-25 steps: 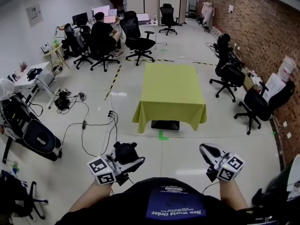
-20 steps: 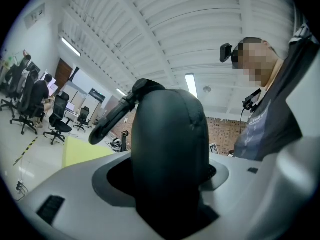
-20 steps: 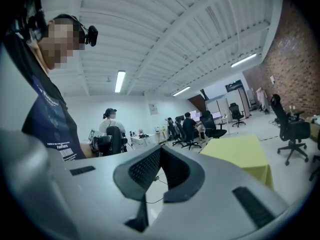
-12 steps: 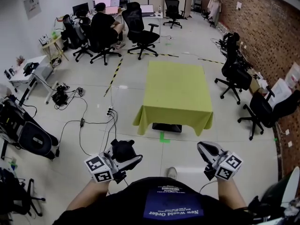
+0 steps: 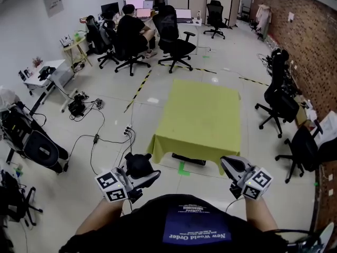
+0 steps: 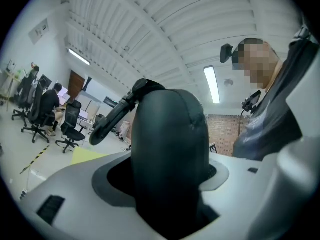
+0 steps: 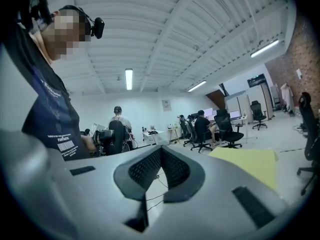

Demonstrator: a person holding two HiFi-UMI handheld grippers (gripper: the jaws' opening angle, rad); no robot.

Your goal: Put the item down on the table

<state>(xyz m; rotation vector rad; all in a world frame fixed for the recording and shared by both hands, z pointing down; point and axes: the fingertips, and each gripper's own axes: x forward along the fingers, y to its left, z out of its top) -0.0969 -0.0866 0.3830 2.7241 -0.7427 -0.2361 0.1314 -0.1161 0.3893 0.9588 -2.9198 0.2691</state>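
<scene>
Black item [image 5: 138,164] is held in the left gripper [image 5: 135,178], clear of the tabletop [image 5: 202,117].
The left gripper is clamped on the item at near left, over the floor. The right gripper [image 5: 232,168] is held closed and empty at near right. The green-covered tabletop is seen farther off.

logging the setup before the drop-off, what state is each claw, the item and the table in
left claw: shut on the black item, held up off the floor
black item: gripped, not yet on the table
right claw: shut, nothing between its jaws
table: covered by a yellow-green cloth, nothing on top
</scene>
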